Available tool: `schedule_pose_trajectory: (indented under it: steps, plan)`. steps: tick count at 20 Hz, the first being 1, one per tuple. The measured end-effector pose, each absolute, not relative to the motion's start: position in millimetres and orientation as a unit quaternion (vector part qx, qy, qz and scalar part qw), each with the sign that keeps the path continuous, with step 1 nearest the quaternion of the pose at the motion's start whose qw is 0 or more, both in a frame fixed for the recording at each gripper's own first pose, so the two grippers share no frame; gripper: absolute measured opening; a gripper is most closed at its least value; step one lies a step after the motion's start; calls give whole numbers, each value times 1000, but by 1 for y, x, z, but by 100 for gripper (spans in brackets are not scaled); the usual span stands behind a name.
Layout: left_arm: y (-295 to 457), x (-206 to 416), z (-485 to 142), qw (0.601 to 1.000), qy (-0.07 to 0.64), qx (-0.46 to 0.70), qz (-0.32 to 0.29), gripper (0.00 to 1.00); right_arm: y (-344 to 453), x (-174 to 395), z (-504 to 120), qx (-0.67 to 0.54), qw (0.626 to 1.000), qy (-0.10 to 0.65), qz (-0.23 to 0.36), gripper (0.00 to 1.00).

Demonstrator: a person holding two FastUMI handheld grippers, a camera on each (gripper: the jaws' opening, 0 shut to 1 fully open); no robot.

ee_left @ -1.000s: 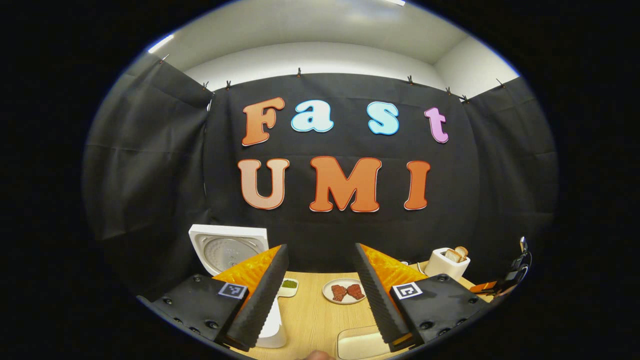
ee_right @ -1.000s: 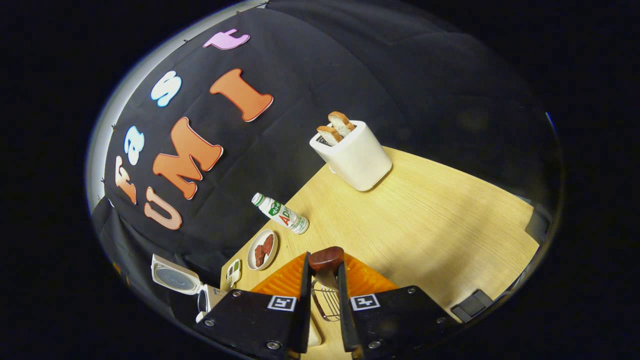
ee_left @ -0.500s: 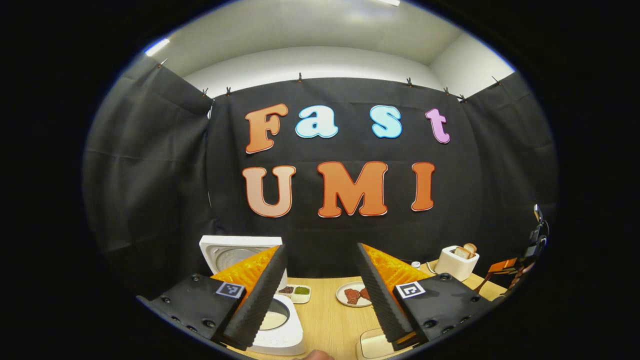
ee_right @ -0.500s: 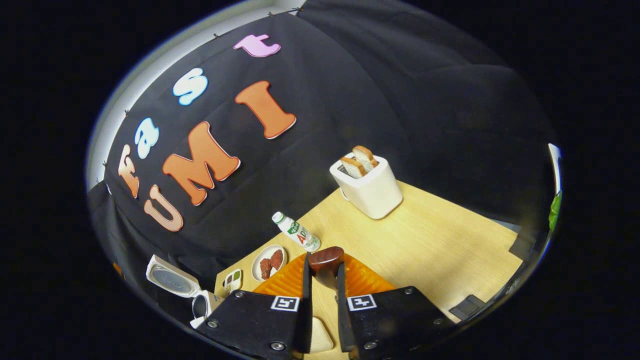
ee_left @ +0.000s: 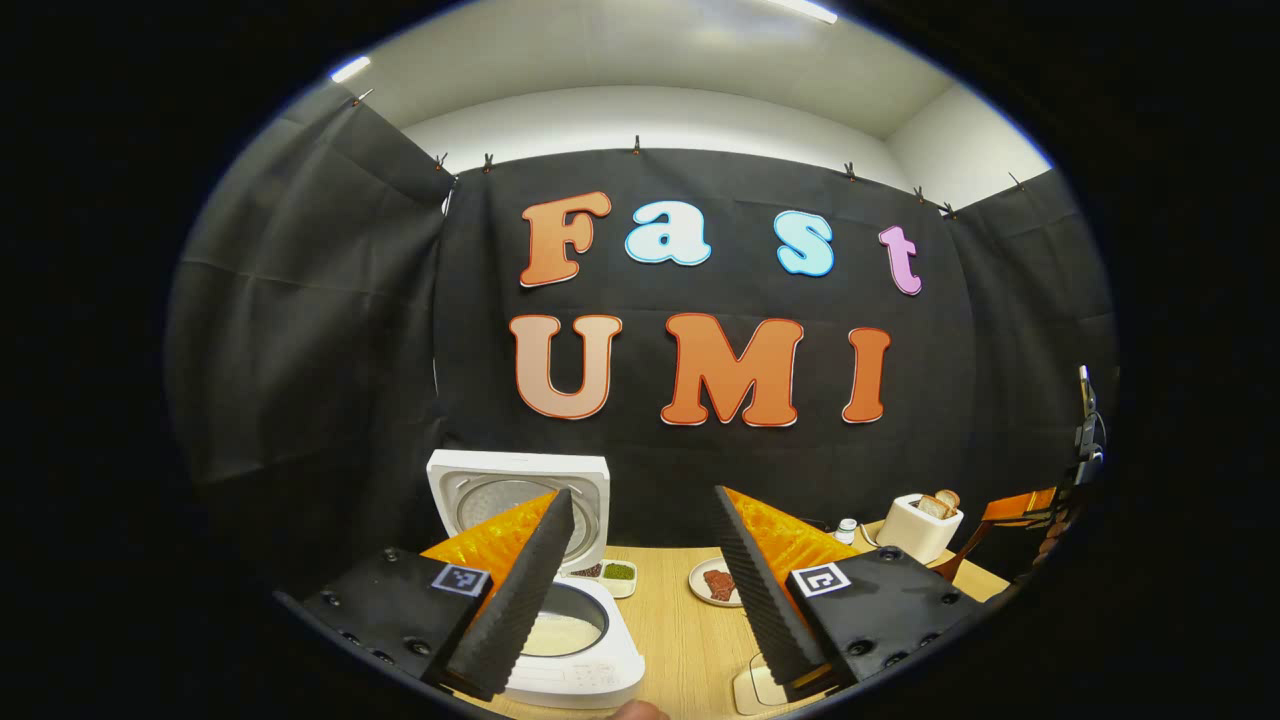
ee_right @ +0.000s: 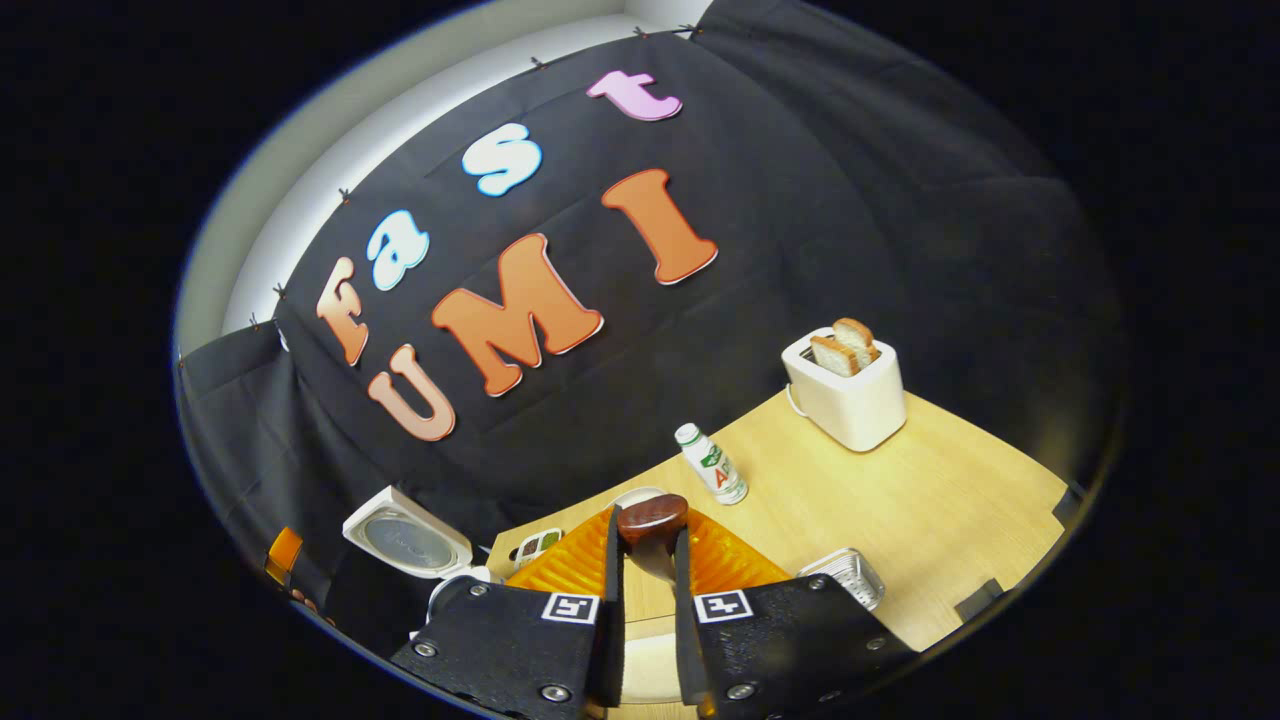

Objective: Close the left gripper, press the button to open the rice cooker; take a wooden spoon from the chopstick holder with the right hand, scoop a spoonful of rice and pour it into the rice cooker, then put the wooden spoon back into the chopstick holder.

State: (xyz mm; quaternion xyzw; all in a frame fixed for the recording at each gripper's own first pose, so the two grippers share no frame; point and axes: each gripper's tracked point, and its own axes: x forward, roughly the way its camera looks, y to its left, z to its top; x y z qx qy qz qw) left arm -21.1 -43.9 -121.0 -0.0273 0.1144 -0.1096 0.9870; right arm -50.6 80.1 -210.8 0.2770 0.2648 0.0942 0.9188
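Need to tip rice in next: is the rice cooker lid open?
Open: the lid stands upright behind the rice cooker, pot uncovered.

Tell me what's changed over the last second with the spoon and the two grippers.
The right gripper has lifted the wooden spoon clear of the chopstick holder, which now sits off to its side. The left gripper has drawn back from the rice cooker. Unchanged: cooker lid up, right gripper clamped on the spoon, left open.

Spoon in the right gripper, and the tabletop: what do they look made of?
The spoon looks like dark, smooth, glossy wood: reddish-brown with a soft highlight. The tabletop looks like pale matte wood or laminate, with fine straight grain lines; which one, I cannot tell.
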Motion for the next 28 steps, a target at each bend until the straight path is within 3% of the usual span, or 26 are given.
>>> schedule_pose_trajectory:
  steps: [11,19,24,28]
  plan:
    - [12,-18,-136,985,131,-29,-108,94,183,-99,-284,91,931,320,147,21]
    - [37,-23,-133,988,127,-21,-85,94,220,-114,-327,-69,932,305,183,20]
    - [44,-26,-133,989,127,-19,-70,94,230,-123,-342,-72,923,325,193,21]
    - [47,-27,-132,990,126,-15,-61,94,235,-124,-348,-1,916,353,189,21]
